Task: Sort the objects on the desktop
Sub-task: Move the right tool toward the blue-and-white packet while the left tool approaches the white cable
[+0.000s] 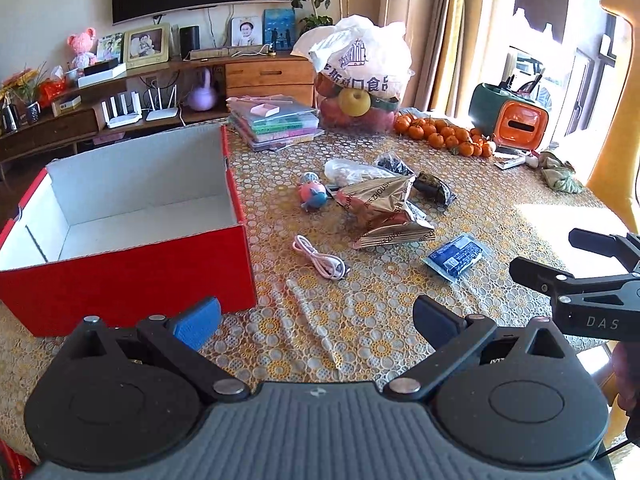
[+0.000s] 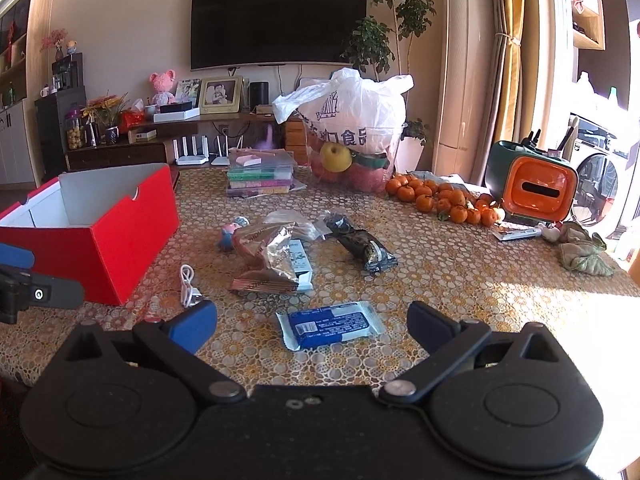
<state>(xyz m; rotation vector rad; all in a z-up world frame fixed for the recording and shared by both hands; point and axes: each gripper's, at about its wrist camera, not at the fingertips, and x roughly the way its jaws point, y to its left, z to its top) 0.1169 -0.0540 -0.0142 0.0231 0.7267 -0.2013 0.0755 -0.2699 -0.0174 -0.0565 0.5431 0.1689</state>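
No sorting is judged to have been done. The red box point(image 1: 124, 240) stands at the left edge of the table point(image 1: 400, 312), and its white interior is seen to be bare as far as the left wrist view reaches; the near inner wall is hidden.

All loose items are found on the tablecloth, right of the box. The pink cable point(image 1: 320, 260) lies nearest the box's right wall, apart from it. The gold foil packet point(image 1: 384, 212) lies mid-table with a small pink and blue toy point(image 1: 312, 194) just beside it on the box side. A clear bag point(image 1: 352, 170) and a dark wrapped snack point(image 1: 434, 188) lie behind the foil packet. A pale box point(image 2: 302, 264) is partly covered by the foil packet. The blue sachet point(image 2: 330, 324) lies closest to the near edge.

The left gripper point(image 1: 316, 320) is held wide open over bare cloth near the box's front corner, with nothing between its pads. The right gripper point(image 2: 312, 324) is likewise spread wide and empty, and the blue sachet is framed between its fingers, not touched.

The whole task is therefore judged outstanding. The sachet appears the likeliest first pick.
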